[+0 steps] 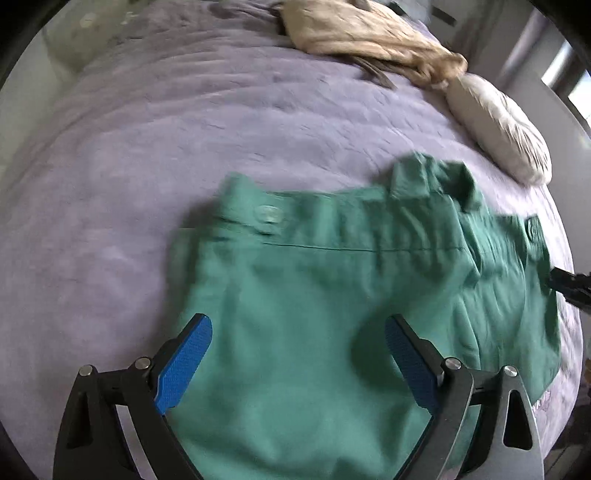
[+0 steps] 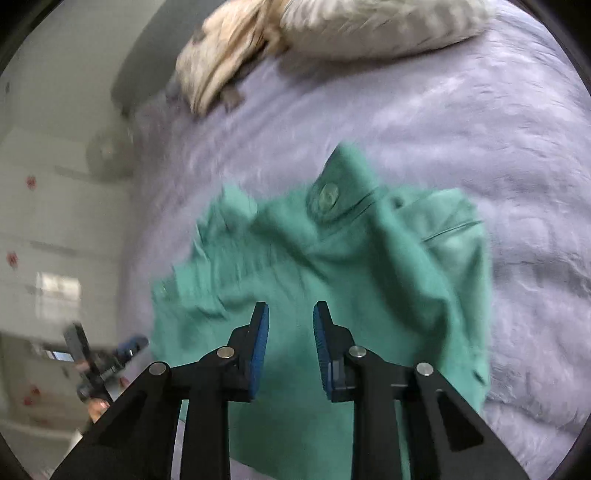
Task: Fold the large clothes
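Below both spread fingers (image 1: 192, 354), green garment (image 1: 314, 295), ungripped.

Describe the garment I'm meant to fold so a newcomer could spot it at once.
Start from the wide lilac bedspread that fills both views. Lying mostly flat on it, under the open left gripper and open right gripper, is the green cotton garment with pale round buttons. The only other fabrics, a crumpled beige cloth and an off-white pillow, lie farther away.
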`<state>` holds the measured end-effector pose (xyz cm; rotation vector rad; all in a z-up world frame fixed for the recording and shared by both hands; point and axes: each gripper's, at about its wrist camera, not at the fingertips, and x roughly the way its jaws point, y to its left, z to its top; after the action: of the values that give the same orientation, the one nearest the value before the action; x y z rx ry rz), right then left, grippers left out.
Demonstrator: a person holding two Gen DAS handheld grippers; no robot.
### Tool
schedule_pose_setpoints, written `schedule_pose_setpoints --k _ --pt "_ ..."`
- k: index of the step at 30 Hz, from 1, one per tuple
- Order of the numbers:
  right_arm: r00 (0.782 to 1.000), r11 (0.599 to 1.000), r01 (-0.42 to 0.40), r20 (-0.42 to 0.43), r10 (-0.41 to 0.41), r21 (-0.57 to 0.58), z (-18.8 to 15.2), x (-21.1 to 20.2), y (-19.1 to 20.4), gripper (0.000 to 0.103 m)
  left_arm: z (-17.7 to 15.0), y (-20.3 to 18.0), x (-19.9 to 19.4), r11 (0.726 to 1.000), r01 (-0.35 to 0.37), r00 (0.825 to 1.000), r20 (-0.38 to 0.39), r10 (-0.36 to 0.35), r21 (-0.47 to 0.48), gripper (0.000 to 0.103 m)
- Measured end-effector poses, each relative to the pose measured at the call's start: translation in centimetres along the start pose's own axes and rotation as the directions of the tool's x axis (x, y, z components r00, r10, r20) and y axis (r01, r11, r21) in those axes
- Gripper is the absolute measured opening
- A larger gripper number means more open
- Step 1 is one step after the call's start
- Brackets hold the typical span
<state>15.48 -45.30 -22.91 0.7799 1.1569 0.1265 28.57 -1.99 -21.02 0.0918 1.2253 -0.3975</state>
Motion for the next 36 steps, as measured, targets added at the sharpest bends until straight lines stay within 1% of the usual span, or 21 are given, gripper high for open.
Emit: schedule_pose_setpoints --k 2,3,5,6,7,8,9,10,11,13,15,16,17,20,23,25,27,30,31,33,36 --pt "0.999 0.998 0.047 -0.001 -0.047 -0.046 0.4 1.6 0.8 0.027 0.6 -1.7 1.3 0.999 -0.036 0.999 0.036 0.035 0.036 0.095" --pt "0.998 0.996 0.067 0.011 -0.067 -0.065 0.7 2.0 1.0 0.027 1.0 -2.4 2.1 0.996 -0.071 0.996 0.059 0.068 0.054 0.095" --pt "0.987 0.982 0.153 0.059 -0.147 -0.113 1.6 3.0 1.3 0.027 1.7 -2.8 3.5 0.986 -0.153 0.985 0.096 0.146 0.072 0.095" --pt "0.978 0.973 0.2 0.082 -0.191 -0.116 2.3 3.7 1.1 0.027 2.0 -2.3 4.4 0.98 -0.192 0.978 0.097 0.186 0.053 0.095" --pt "0.971 0.968 0.228 0.1 -0.217 -0.105 2.8 3.8 0.6 0.027 2.2 -1.5 5.1 0.979 -0.201 0.977 0.081 0.199 0.018 0.095" --pt "0.965 0.967 0.244 0.116 -0.235 -0.071 3.2 3.9 -0.6 0.024 2.3 0.2 5.9 0.983 -0.181 0.981 0.057 0.183 -0.042 0.095" --pt "0.964 0.969 0.243 0.122 -0.236 -0.044 3.4 3.9 -1.3 0.02 2.3 1.2 6.2 0.982 -0.172 0.983 0.051 0.176 -0.078 0.095" --pt "0.969 0.976 0.216 0.126 -0.214 -0.002 3.5 3.9 -2.7 0.014 2.2 2.2 6.4 0.981 -0.162 0.985 0.049 0.168 -0.108 0.095" --pt "0.976 0.983 0.18 0.119 -0.184 0.044 3.6 4.0 -4.3 0.001 2.1 3.1 6.4 0.978 -0.163 0.984 0.05 0.171 -0.13 0.095" --pt "0.987 0.988 0.105 0.11 -0.117 0.11 3.4 4.2 -6.2 0.0 2.2 3.9 6.1 0.967 -0.212 0.975 0.04 0.219 -0.142 0.095" --pt "0.99 0.981 0.039 0.125 -0.064 0.192 3.0 3.6 -7.4 0.0 2.2 5.2 4.9 0.957 -0.234 0.97 0.021 0.241 -0.17 0.095" --pt "0.99 0.976 0.035 0.128 -0.064 0.216 2.9 3.2 -7.4 0.0 2.0 5.8 4.0 0.953 -0.242 0.968 0.021 0.25 -0.183 0.095" --pt "0.99 0.972 0.034 0.125 -0.065 0.233 2.6 2.5 -7.2 0.004 1.7 6.4 2.8 0.952 -0.236 0.969 0.028 0.246 -0.193 0.095" --pt "0.995 0.984 0.011 0.096 -0.029 0.177 1.2 1.3 -4.9 0.006 -0.1 6.9 -0.7 0.97 -0.175 0.981 0.049 0.186 -0.169 0.095" --pt "1.0 0.998 -0.018 0.014 0.017 0.062 -3.1 0.6 -1.0 0.006 -3.1 5.2 -3.0 0.986 -0.136 0.989 0.05 0.141 -0.099 0.095" --pt "0.999 0.999 -0.034 -0.032 0.035 0.021 -5.6 1.4 0.7 0.006 -4.7 4.1 -3.0 0.989 -0.122 0.992 0.034 0.125 -0.077 0.095" --pt "0.996 0.999 -0.02 -0.091 0.017 -0.031 -8.5 3.1 2.3 0.006 -6.7 3.3 -2.2 0.989 -0.135 0.991 0.013 0.136 -0.062 0.095" --pt "0.99 0.997 0.056 -0.129 -0.062 -0.045 -10.9 4.8 2.0 0.004 -9.4 4.5 0.0 0.979 -0.175 0.983 -0.071 0.169 -0.105 0.095" --pt "0.99 0.998 0.057 -0.126 -0.059 -0.016 -11.1 4.8 1.3 0.003 -10.3 5.3 0.4 0.975 -0.184 0.98 -0.097 0.172 -0.126 0.095" --pt "0.995 0.996 0.064 -0.082 -0.059 0.062 -11.5 2.9 -1.0 0.003 -11.3 7.0 -0.1 0.971 -0.174 0.983 -0.095 0.16 -0.166 0.095" --pt "0.988 0.983 0.151 0.0 -0.152 0.107 -11.4 -1.1 -3.9 0.003 -12.2 9.2 -1.5 0.958 -0.185 0.982 -0.076 0.172 -0.217 0.095"
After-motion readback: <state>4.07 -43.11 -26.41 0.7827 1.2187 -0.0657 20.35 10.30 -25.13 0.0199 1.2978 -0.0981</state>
